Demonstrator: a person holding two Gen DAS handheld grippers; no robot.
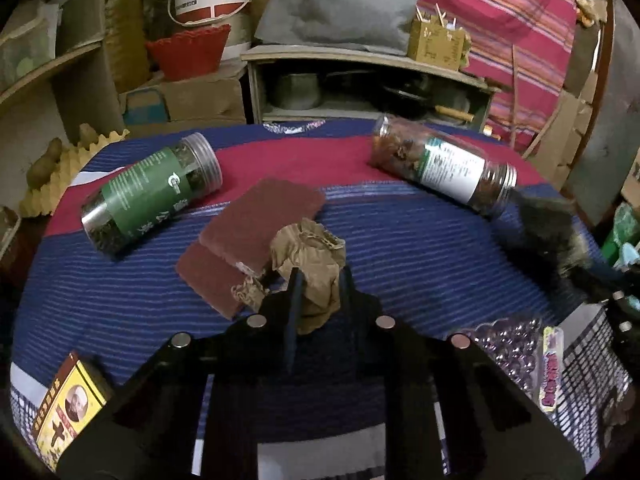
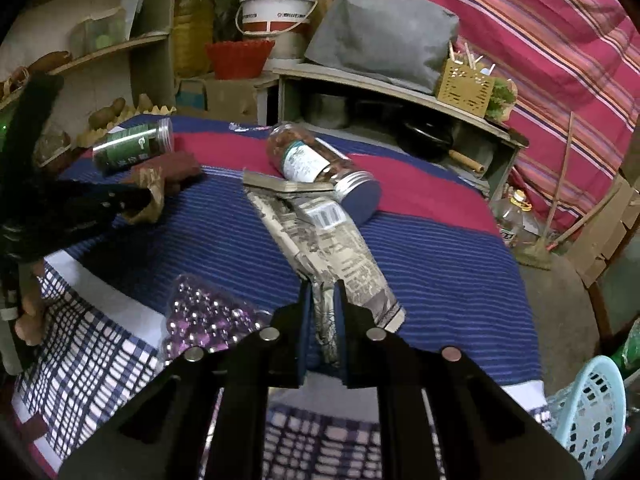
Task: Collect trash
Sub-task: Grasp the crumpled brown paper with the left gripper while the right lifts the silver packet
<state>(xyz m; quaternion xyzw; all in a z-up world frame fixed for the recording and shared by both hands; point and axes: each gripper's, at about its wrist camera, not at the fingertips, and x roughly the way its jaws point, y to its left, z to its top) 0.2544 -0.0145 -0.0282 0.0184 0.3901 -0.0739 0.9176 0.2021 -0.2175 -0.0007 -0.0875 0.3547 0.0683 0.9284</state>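
While the left wrist view looks down along its own black fingers, the left gripper [image 1: 320, 276] is clamped on a crumpled brown paper wad [image 1: 308, 256]. The wad lies on a blue and red striped cloth [image 1: 420, 248], touching the near edge of two maroon scouring pads [image 1: 256, 224]. Left of the pads lies a clear jar with a green label [image 1: 150, 192], on its side. Right of the pads, well apart, lies a second clear jar with a white label [image 1: 444, 164]. Print on both labels is too small to read. Only this view shows a yellow and red box [image 1: 68, 404] at the near left cloth edge, its characters unreadable. A packet of purple beads [image 1: 508, 344] sits near right.

Across in the right wrist view, the right gripper [image 2: 322, 292] points down and forward, closed on a rolled newspaper [image 2: 320, 236]. The roll stretches away over the cloth until its far end meets the white-label jar, whose silver cap faces the camera. A barcode shows on the roll; other print is illegible. Only here appear a pale blue plastic basket [image 2: 592, 404] at the lower right and a checked cloth [image 2: 92, 360] beneath the beads. Far left of the jar, the left gripper is seen from the side, pinching the brown wad.
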